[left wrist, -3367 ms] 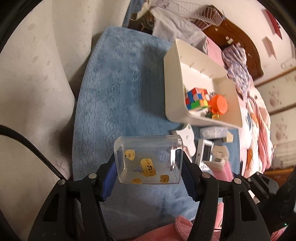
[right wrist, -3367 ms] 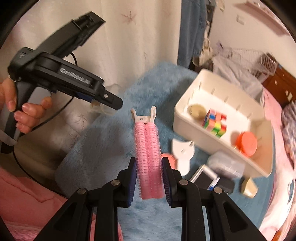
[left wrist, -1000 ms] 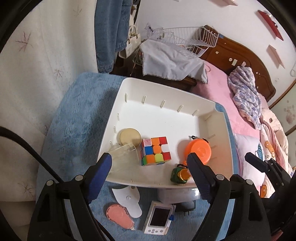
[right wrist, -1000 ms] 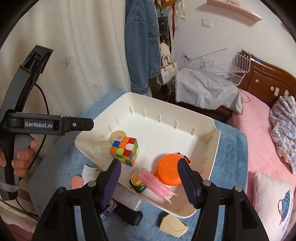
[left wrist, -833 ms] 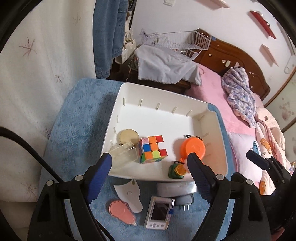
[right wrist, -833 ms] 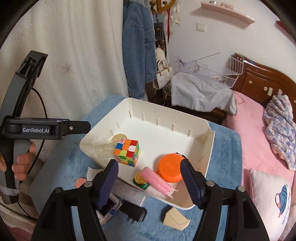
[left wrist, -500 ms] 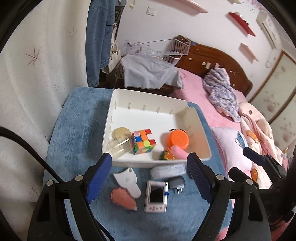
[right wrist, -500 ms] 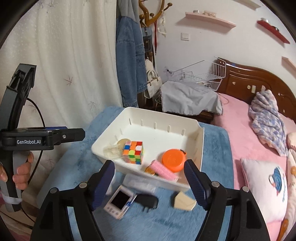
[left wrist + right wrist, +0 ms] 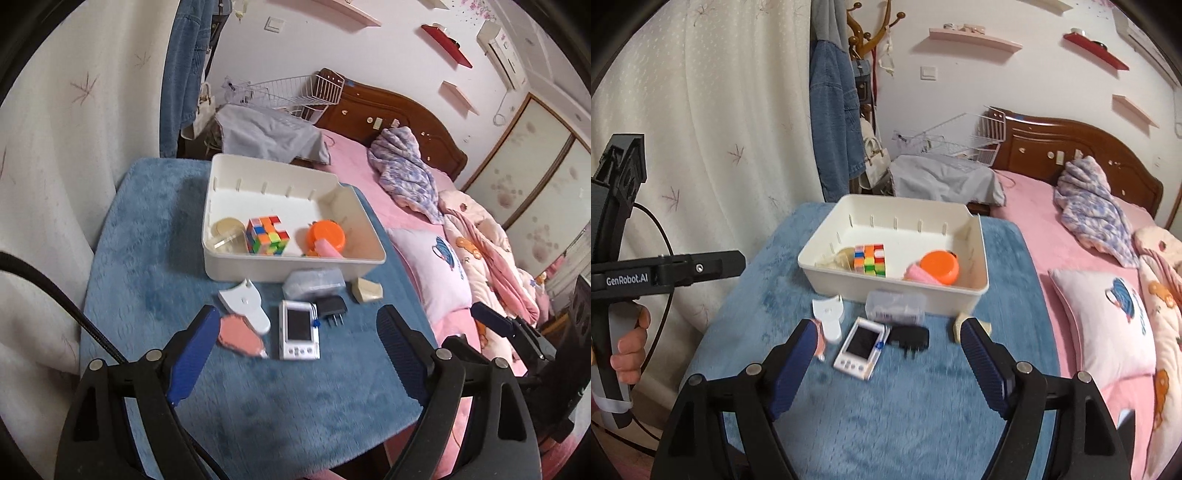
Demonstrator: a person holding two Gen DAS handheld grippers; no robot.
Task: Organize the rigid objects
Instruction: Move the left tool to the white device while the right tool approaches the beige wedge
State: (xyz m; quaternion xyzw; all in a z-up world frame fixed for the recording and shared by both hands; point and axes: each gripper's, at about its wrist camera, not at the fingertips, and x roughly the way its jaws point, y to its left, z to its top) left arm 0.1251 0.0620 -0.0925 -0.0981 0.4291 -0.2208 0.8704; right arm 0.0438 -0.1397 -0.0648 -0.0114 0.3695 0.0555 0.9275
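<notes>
Hovering over the blue-covered bench (image 9: 894,417), the right gripper (image 9: 886,350) stands released and empty; the left gripper (image 9: 295,343), also empty, is opening. Beyond lies a white handheld device (image 9: 861,348), then the white bin (image 9: 975,254) holding a Rubik's cube (image 9: 870,259).

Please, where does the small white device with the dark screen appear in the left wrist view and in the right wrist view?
Left wrist view: the white device lies on the blue mat, low centre, between the open fingers.
Right wrist view: the device lies tilted, just left of centre, beside the black plug.
Shared landmark: the white bin just behind it.
</notes>
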